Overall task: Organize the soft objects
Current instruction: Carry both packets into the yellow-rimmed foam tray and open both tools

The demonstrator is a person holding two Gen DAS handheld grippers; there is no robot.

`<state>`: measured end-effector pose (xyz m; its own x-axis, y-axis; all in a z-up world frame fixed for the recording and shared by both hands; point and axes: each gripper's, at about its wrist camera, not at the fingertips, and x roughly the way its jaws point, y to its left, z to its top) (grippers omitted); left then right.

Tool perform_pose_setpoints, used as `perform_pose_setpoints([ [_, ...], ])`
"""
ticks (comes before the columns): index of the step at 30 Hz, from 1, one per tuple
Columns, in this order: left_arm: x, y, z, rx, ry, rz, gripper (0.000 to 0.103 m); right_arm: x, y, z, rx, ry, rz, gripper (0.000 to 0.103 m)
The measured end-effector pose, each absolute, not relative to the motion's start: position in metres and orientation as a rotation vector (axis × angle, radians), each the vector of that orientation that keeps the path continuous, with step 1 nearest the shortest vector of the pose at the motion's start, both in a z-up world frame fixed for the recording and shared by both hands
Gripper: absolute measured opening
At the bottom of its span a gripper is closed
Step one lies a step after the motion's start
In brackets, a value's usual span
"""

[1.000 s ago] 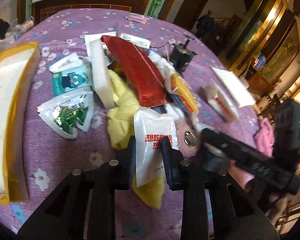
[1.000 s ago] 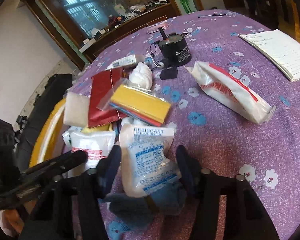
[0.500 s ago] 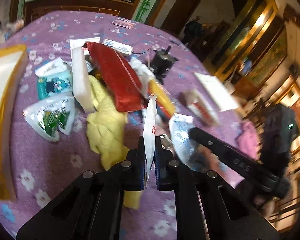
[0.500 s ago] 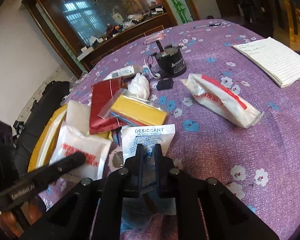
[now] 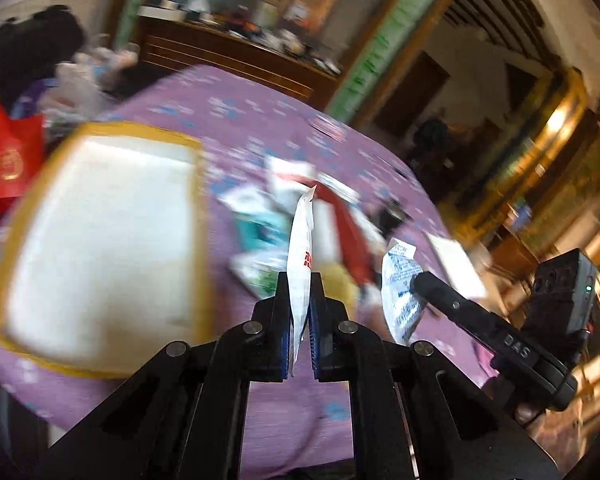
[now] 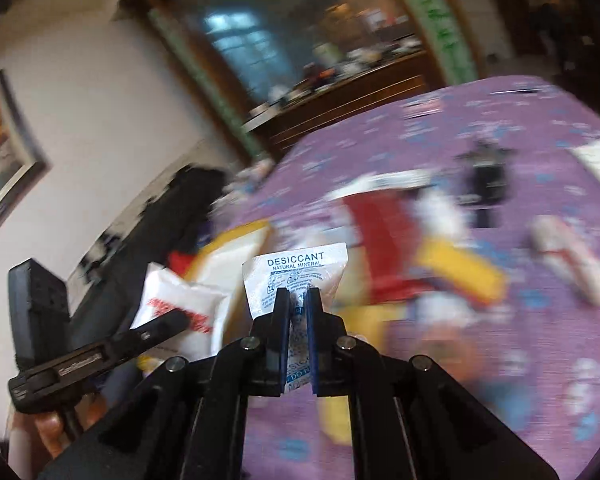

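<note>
My left gripper (image 5: 300,280) is shut on a white packet with red print (image 5: 302,240), held edge-on above the purple table; the packet also shows in the right wrist view (image 6: 176,304). My right gripper (image 6: 298,296) is shut on a white desiccant packet with blue print (image 6: 296,276), lifted off the table; it also shows in the left wrist view (image 5: 400,284). A white tray with a yellow rim (image 5: 100,232) lies left of my left gripper. The pile of soft items, with a red pouch (image 6: 380,232) and a yellow pack (image 6: 460,268), is blurred.
The round table has a purple flowered cloth (image 6: 540,320). A black device (image 6: 486,176), a white and red packet (image 6: 572,260) and a notebook (image 5: 456,264) lie on it. A wooden sideboard (image 5: 228,56) stands beyond the table. A red bag (image 5: 4,160) sits far left.
Both grippers have lifted with their packets and swung left; the yellow-rimmed tray now fills the left wrist view. The views are motion-blurred.
</note>
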<state>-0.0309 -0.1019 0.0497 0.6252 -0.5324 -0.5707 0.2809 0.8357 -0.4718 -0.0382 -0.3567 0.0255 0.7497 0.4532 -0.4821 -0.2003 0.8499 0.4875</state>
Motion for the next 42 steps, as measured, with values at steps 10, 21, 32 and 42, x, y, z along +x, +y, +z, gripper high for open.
perform_pose_setpoints([
  [10, 0.005, 0.007, 0.004, -0.482, 0.836, -0.236, 0.007, 0.042, -0.217, -0.003, 0.331, 0.778, 0.591, 0.005],
  [21, 0.005, 0.000, -0.034, -0.391, 0.916, -0.210, 0.007, 0.011, -0.202, -0.033, 0.150, 0.887, 0.443, 0.003],
  [32, 0.014, -0.016, -0.036, -0.353, 0.931, -0.271, 0.007, 0.009, -0.222, -0.038, 0.230, 0.882, 0.459, 0.000],
  [42, -0.002, -0.025, -0.008, -0.300, 0.804, -0.170, 0.063, -0.010, -0.257, -0.027, 0.365, 0.782, 0.582, 0.056],
])
